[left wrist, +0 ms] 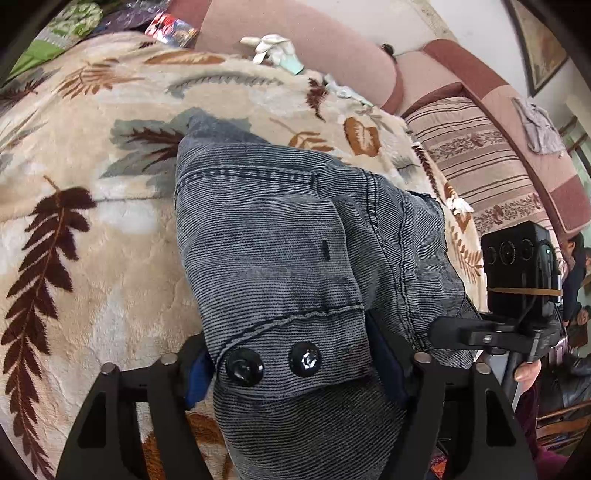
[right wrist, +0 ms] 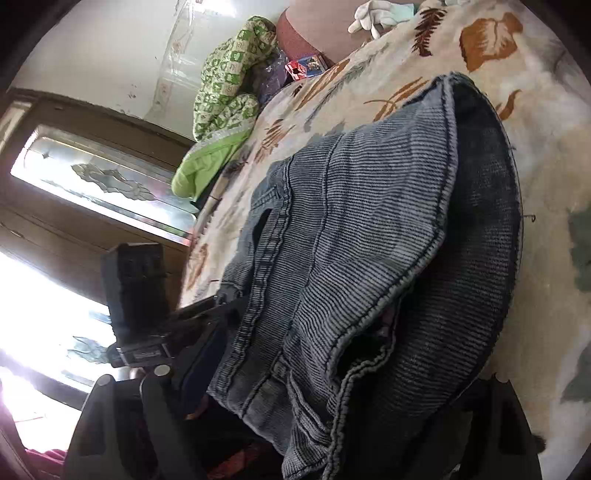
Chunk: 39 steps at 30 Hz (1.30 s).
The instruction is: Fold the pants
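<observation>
The pants (left wrist: 288,236) are grey-blue corduroy with two black buttons (left wrist: 273,363) on the waistband. They hang from both grippers over a cream leaf-print blanket (left wrist: 92,221). My left gripper (left wrist: 295,373) is shut on the waistband by the buttons. My right gripper (right wrist: 325,413) is shut on a bunched waistband edge of the pants (right wrist: 351,229); its fingers are mostly hidden under the cloth. The other gripper's camera block shows at the right of the left wrist view (left wrist: 521,266) and at the left of the right wrist view (right wrist: 136,288).
A pink sofa back (left wrist: 314,40) and a striped cushion (left wrist: 480,158) lie beyond the blanket. A green patterned quilt (right wrist: 225,85), white gloves (right wrist: 373,14) and a small colourful box (right wrist: 306,66) sit at the blanket's far edge. A wooden glass-door cabinet (right wrist: 92,177) stands beside.
</observation>
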Motion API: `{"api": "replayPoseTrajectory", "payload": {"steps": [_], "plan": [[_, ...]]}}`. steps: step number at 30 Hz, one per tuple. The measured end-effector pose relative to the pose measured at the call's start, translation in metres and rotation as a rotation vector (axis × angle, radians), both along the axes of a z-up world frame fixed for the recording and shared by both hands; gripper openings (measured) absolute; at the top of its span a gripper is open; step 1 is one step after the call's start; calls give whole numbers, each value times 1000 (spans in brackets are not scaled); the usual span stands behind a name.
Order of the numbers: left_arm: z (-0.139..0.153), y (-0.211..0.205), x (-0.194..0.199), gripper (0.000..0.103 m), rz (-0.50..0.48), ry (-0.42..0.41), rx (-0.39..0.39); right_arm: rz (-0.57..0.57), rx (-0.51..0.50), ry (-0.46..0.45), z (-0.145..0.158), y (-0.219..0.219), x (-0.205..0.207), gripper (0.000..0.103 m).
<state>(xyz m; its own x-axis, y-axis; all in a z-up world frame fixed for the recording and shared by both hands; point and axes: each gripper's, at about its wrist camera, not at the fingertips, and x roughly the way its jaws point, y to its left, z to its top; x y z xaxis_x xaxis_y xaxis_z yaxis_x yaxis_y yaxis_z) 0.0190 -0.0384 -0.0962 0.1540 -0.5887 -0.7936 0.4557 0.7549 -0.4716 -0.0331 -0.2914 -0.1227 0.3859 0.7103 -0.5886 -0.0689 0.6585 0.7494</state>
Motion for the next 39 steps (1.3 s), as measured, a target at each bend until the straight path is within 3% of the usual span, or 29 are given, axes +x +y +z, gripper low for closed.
{"api": "replayPoseTrajectory", "payload": {"steps": [2, 4, 7, 12, 17, 22, 28, 39], "plan": [[-6, -3, 5, 89, -16, 27, -14, -25, 33, 78, -14, -6, 7, 81], [-7, -3, 6, 89, -36, 15, -26, -41, 107, 106, -18, -17, 10, 80], [-7, -3, 1, 88, -48, -24, -27, -51, 130, 114, -22, -19, 11, 81], [0, 2, -5, 66, -57, -80, -38, -52, 109, 79, -18, -14, 10, 80], [7, 1, -7, 49, -62, -117, -39, -62, 33, 54, -15, -13, 10, 55], [20, -2, -10, 39, -60, -153, -25, -72, -8, 15, -7, -12, 8, 48], [36, -4, -2, 38, -46, -173, -15, -85, -48, -58, 11, -10, 9, 44], [96, -9, 22, 38, -18, -316, -8, -110, -59, -160, 52, -12, 33, 44]]}}
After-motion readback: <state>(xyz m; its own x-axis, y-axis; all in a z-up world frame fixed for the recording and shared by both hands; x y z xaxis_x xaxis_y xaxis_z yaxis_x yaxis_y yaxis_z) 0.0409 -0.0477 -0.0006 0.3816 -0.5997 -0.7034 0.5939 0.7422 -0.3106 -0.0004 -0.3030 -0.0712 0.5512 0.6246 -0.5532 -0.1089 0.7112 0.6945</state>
